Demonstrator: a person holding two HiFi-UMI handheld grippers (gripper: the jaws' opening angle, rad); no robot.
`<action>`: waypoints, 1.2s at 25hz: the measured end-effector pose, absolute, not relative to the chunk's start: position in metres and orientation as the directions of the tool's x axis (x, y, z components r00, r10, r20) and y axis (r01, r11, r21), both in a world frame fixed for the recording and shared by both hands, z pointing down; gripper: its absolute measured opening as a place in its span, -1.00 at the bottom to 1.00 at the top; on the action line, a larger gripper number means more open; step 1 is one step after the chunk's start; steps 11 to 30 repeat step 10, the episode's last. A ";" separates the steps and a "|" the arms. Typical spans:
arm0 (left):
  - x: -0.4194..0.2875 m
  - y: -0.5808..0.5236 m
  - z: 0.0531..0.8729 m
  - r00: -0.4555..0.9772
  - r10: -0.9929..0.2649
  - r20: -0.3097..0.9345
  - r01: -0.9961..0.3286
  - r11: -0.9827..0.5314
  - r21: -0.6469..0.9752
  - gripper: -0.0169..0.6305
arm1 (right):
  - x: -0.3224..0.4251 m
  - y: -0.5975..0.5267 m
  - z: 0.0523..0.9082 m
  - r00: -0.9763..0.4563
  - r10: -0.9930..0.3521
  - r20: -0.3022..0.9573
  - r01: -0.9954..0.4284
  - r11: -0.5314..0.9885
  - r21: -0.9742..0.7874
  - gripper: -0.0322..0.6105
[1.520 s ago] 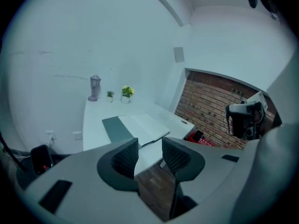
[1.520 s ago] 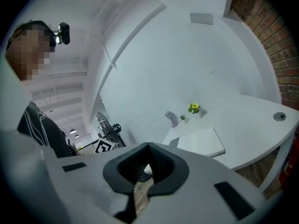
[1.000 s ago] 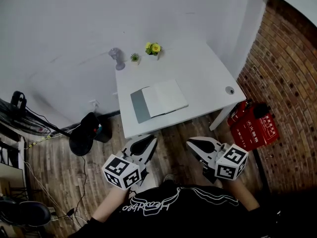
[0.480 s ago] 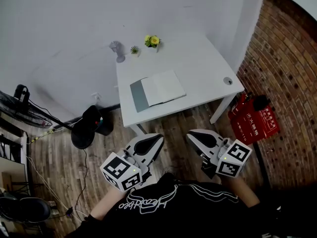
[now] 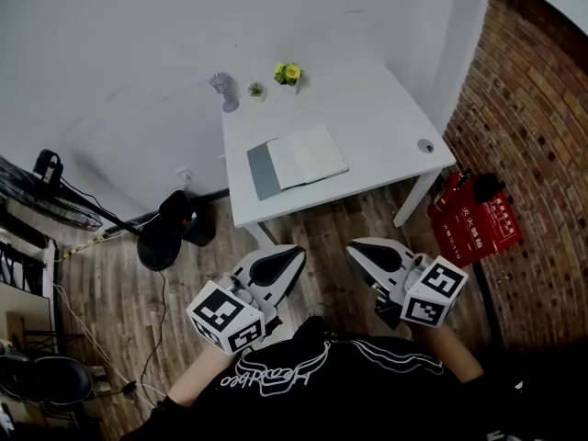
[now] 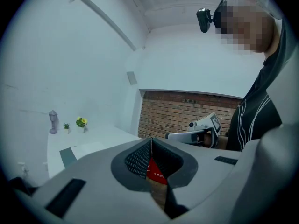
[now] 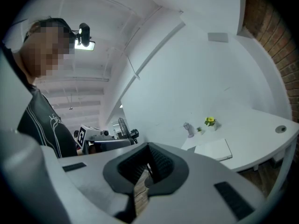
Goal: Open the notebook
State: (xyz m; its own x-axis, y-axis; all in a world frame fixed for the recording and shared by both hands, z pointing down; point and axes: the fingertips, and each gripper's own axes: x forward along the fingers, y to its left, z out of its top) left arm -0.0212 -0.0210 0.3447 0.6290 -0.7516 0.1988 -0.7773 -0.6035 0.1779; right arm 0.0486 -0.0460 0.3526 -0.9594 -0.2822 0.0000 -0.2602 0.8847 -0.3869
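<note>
The notebook lay on the white surface, near the front edge and more to the left side. It was open. Its grey cover lay flat out to the left, and a white page faced up.

At the back of the surface, by the white wall, stood some yellow flowers, a tiny green plant and a little grey lamp. They stood in a row, well apart from the notebook.

The left gripper and the right gripper were both held over the wooden floor, just in front of the person's black shirt. They were side by side with a gap between them, and both pointed toward the surface. Neither one touched the notebook or the surface.

The left jaws were clenched tight, pad against pad, with nothing held between them. The right jaws were clenched too, and they were also empty.

A red box sat on the floor by the brick wall, next to the right leg of the surface. A black fan stood on the floor to the left.
</note>
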 end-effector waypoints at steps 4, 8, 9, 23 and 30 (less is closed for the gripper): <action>-0.024 -0.013 0.347 0.612 -0.761 0.214 -0.791 -0.588 0.169 -0.84 | 0.044 -0.038 0.354 -0.965 -0.262 0.004 -0.243 0.890 -0.387 -0.90; -0.023 -0.001 0.353 0.601 -0.764 0.235 -0.799 -0.583 0.146 -0.85 | 0.045 -0.028 0.356 -0.969 -0.247 0.004 -0.230 0.896 -0.380 -0.90; -0.023 0.002 0.354 0.597 -0.767 0.236 -0.802 -0.580 0.143 -0.85 | 0.046 -0.026 0.357 -0.970 -0.245 0.003 -0.227 0.897 -0.379 -0.90; -0.023 0.004 0.354 0.593 -0.770 0.237 -0.805 -0.577 0.141 -0.85 | 0.046 -0.024 0.357 -0.970 -0.243 0.001 -0.225 0.898 -0.377 -0.90; -0.023 0.004 0.354 0.593 -0.770 0.237 -0.805 -0.577 0.141 -0.85 | 0.046 -0.024 0.357 -0.970 -0.243 0.001 -0.225 0.898 -0.377 -0.90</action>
